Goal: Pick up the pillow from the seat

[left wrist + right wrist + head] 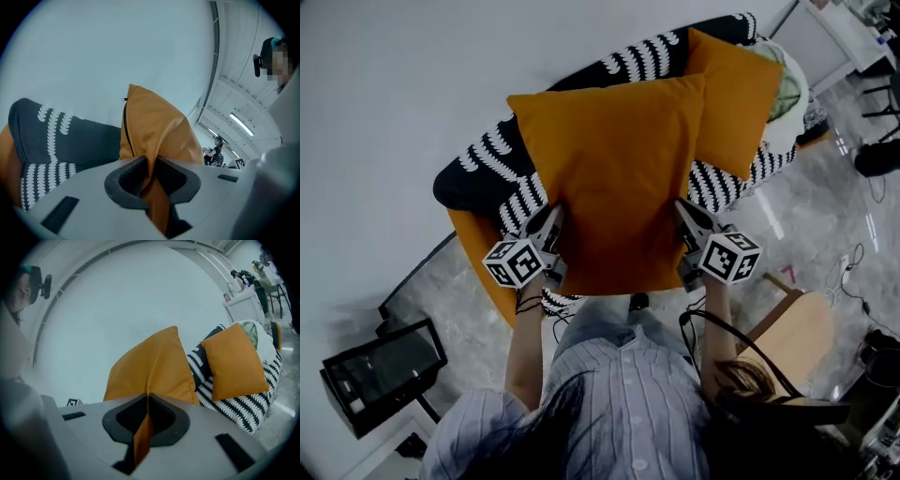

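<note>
A large orange pillow (614,178) hangs in front of me, held up above the seat by its lower edge. My left gripper (555,225) is shut on its left side; in the left gripper view orange fabric (152,183) is pinched between the dark pads. My right gripper (684,220) is shut on the pillow's right side, with a thin fold of fabric (143,432) clamped between its pads. A second, smaller orange pillow (736,98) leans on the black-and-white patterned seat (502,164) behind.
A white wall fills the upper left. An orange seat base (483,262) shows under the patterned cover. A wooden chair (797,333) stands at the lower right on the grey marble floor, and a dark monitor (380,370) sits at the lower left.
</note>
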The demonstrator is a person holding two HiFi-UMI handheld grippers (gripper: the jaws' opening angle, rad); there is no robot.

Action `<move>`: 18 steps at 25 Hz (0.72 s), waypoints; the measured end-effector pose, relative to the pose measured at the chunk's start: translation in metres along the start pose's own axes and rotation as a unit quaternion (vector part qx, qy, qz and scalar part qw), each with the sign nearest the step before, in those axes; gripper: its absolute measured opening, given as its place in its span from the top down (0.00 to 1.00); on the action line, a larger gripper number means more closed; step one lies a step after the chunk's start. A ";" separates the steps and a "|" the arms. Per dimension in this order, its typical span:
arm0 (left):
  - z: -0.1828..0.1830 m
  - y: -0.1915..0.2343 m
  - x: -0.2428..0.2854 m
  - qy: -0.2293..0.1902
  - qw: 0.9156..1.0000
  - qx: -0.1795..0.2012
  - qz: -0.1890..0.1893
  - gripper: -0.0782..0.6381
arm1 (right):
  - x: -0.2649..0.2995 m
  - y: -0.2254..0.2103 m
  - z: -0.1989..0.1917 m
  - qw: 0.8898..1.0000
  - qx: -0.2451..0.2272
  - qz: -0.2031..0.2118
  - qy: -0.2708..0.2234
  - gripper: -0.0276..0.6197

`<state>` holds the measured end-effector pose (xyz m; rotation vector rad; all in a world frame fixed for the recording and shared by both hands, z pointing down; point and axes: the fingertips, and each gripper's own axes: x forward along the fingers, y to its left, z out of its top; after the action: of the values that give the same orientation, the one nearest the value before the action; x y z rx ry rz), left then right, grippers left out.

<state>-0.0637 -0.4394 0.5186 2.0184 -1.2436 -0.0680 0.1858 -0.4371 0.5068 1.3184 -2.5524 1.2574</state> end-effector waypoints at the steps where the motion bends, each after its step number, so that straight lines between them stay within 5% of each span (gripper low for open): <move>1: -0.001 -0.007 -0.002 -0.002 1.000 0.003 -0.001 0.79 | -0.007 0.001 0.001 1.000 -0.002 0.002 -0.003 0.92; 18: -0.041 -0.103 -0.111 -0.047 0.998 0.048 -0.016 0.81 | -0.130 0.046 -0.041 0.998 -0.004 0.047 -0.048 0.92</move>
<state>-0.0286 -0.3035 0.4479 2.1401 -1.2945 -0.1213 0.2244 -0.3067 0.4599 1.3045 -2.7113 1.2256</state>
